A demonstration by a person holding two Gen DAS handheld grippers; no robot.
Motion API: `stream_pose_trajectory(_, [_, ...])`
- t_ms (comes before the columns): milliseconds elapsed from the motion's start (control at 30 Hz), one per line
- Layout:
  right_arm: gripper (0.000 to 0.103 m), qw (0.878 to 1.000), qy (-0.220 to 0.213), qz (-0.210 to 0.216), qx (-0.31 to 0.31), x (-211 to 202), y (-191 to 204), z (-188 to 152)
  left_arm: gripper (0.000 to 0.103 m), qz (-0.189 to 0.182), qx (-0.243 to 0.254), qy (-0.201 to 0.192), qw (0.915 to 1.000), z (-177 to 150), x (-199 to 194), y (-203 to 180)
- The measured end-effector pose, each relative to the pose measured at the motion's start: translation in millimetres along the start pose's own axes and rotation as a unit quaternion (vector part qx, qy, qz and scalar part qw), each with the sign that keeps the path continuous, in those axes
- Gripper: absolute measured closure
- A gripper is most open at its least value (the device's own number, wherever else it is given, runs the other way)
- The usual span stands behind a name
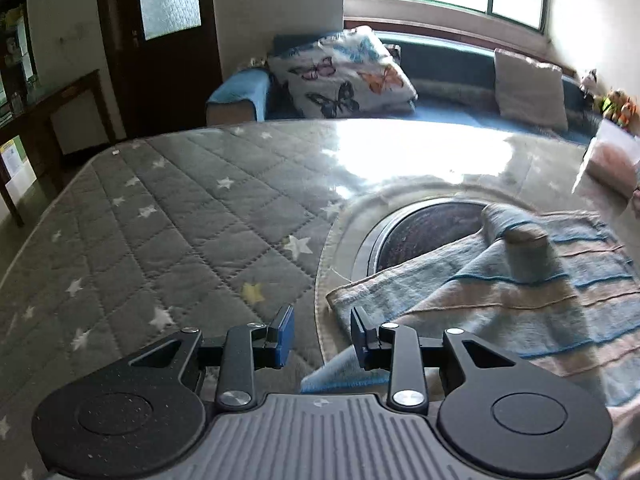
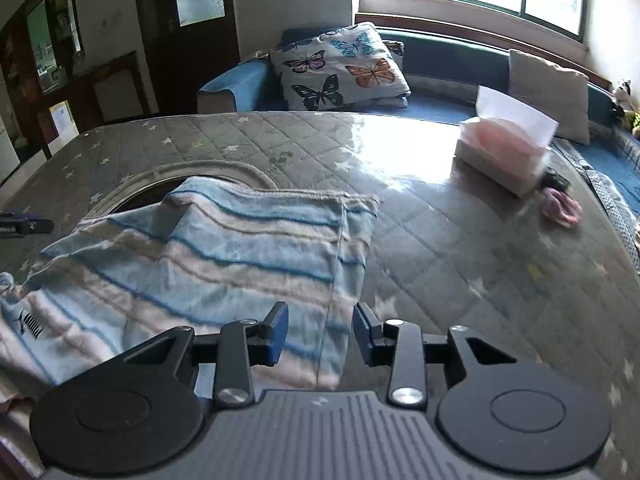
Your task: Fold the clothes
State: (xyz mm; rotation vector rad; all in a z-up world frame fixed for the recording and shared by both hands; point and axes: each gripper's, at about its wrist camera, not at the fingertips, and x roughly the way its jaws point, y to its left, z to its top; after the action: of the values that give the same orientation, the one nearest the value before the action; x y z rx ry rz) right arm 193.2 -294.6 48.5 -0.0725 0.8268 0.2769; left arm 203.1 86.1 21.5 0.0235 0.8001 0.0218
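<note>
A blue, pink and cream striped cloth (image 2: 224, 256) lies spread and partly folded over on the grey quilted star-patterned table cover (image 2: 460, 248). In the left wrist view the cloth (image 1: 520, 292) lies at the right, with a rolled-up bump near its far edge. My left gripper (image 1: 322, 336) is open and empty, just above the cloth's near left corner. My right gripper (image 2: 320, 334) is open and empty, hovering over the cloth's near right edge. The tip of the left gripper (image 2: 24, 226) shows at the left edge of the right wrist view.
A round dark opening (image 1: 424, 232) in the table cover lies partly under the cloth. A tissue box (image 2: 504, 152) and a small pink item (image 2: 560, 208) sit at the far right. A sofa with a butterfly pillow (image 2: 340, 68) stands behind the table.
</note>
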Motion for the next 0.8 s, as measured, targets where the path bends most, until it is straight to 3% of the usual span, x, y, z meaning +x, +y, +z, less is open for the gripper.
stream_pose_trajectory(267, [0.067, 1.0, 0.007, -0.006, 0.0, 42.2, -11.2, 25.4, 0.07, -0.018, 0.02, 0.015, 0.9995, -1.0, 24.1, -5.4])
stream_pose_trajectory(467, [0.067, 1.0, 0.014, -0.013, 0.003, 66.3, -18.9, 35.9, 0.098, -0.019, 0.028, 0.012, 0.9994, 1.0, 31.7, -5.8])
stream_pose_trajectory(600, [0.067, 1.0, 0.019, -0.013, 0.009, 76.8, -24.9, 41.4, 0.101, -0.014, 0.032, -0.008, 0.9994, 7.0, 29.2, -3.7])
stream_pose_trajectory(800, [0.067, 1.0, 0.012, -0.016, 0.008, 87.2, -29.2, 54.5, 0.101, 0.027, 0.051, -0.058, 0.9966, 35.8, 22.3, -0.4])
